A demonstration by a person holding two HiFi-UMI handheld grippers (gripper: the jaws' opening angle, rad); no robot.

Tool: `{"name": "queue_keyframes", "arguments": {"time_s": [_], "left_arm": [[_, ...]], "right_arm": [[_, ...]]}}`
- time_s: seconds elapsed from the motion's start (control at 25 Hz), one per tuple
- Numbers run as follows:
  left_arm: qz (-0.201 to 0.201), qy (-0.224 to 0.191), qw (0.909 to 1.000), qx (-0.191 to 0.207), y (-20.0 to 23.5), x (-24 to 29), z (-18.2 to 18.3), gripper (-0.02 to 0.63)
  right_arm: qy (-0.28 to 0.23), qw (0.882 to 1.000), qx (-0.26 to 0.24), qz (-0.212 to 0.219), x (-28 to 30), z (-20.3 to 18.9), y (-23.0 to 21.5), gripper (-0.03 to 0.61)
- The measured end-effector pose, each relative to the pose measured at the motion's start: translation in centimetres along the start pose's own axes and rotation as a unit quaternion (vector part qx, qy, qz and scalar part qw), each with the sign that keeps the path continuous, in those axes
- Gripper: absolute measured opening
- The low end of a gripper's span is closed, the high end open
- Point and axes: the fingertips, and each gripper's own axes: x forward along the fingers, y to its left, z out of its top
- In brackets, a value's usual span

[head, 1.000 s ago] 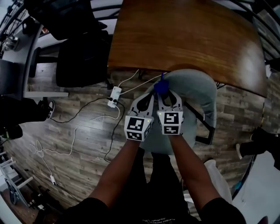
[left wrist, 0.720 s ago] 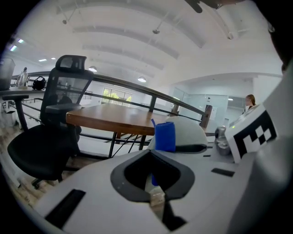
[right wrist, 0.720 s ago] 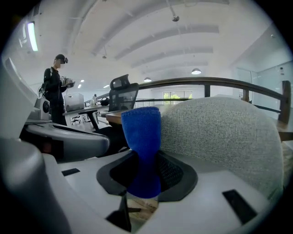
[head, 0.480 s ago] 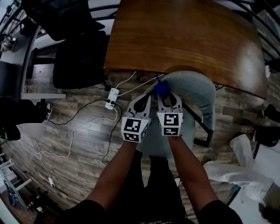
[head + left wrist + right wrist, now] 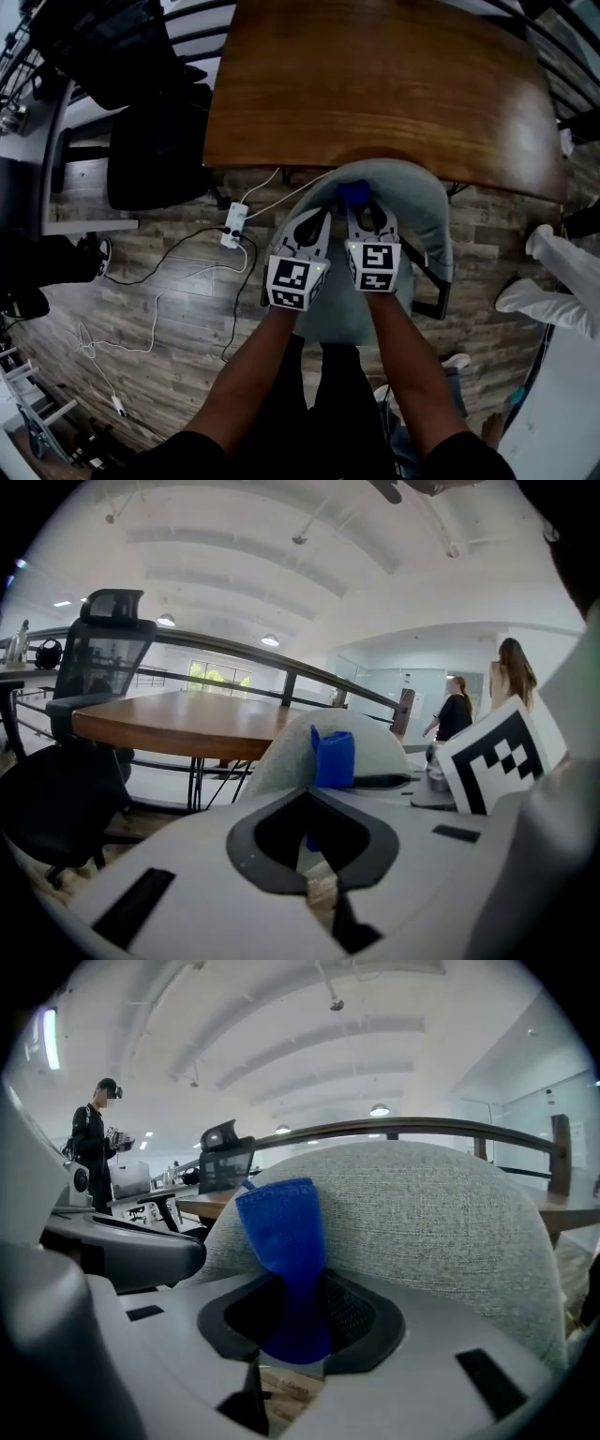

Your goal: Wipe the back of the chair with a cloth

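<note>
Blue cloth [image 5: 284, 1241] sits clenched in our right tongs [image 5: 289, 1330], against the upper back of the grey chair [image 5: 431, 1213]. Our left tongs [image 5: 309, 803] are closed on nothing, just beside. We should press evenly and sweep in overlapping strokes, without letting the cloth slip free.
</note>
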Motion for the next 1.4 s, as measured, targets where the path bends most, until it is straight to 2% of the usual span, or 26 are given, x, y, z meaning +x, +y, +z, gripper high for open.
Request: {"name": "queue_keyframes", "arguments": {"time_s": [0.24,0.6,0.76,1.0,1.4], "left_arm": [[-0.021,0.003,0.9997,0.01,-1.7,2.1,0.0,0.003],[-0.05,0.012,0.998,0.037,-4.7,4.7,0.0,0.003],[-0.064,0.017,0.9971,0.036,-6.6,5.8,-0.1,0.003],[-0.092,0.017,0.9947,0.042,-9.9,6.6,-0.2,0.003],[-0.119,0.02,0.9914,0.051,-12.7,6.9,-0.5,0.003]], "right_arm": [[-0.002,0.999,0.011,-0.032,-0.6,-0.4,-3.1,0.124],[-0.004,0.995,0.016,-0.102,-3.1,-1.4,-8.5,0.124],[-0.007,0.99,0.023,-0.137,-4.5,-1.7,-10.5,0.124],[-0.006,0.985,0.038,-0.168,-6.5,-2.6,-12.6,0.124],[0.0,0.975,0.057,-0.217,-9.7,-3.9,-15.2,0.124]]}}
